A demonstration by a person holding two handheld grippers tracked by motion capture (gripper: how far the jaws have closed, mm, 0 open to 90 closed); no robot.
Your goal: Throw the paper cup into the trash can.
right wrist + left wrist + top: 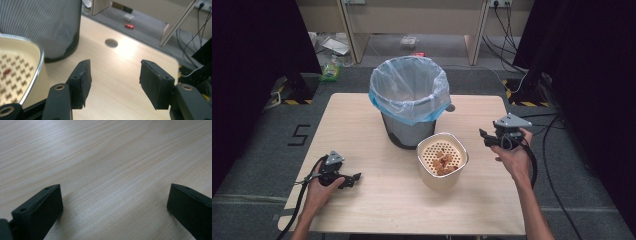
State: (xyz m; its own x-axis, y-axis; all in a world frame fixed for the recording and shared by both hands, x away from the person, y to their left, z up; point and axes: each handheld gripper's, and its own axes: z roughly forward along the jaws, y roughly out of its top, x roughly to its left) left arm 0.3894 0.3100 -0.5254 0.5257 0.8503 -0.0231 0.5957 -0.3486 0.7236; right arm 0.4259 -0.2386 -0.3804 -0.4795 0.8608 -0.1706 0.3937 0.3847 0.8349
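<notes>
Right hand-held gripper (488, 138): jaws apart with nothing between them; it hangs above the surface just right of the strainer bowl, pointing toward it.
Left hand-held gripper (353, 178): jaws wide apart and empty, resting low on the bare surface (362, 125) at the near left, well apart from the bowl.
Strainer bowl (442, 160): cream-coloured, with a perforated insert, standing upright near the middle of the surface, touched by neither hand-held gripper.
Food scraps (443, 162): brownish pieces lying on the perforated insert, none tipped out.
Waste bin (409, 102): dark bin lined with a pale blue bag, open at the top, just behind the bowl.
Progress: likely at the start; the bowl is not yet gripped.
Left to do: grasp the bowl, lift it over the bin, tip the scraps in.
</notes>
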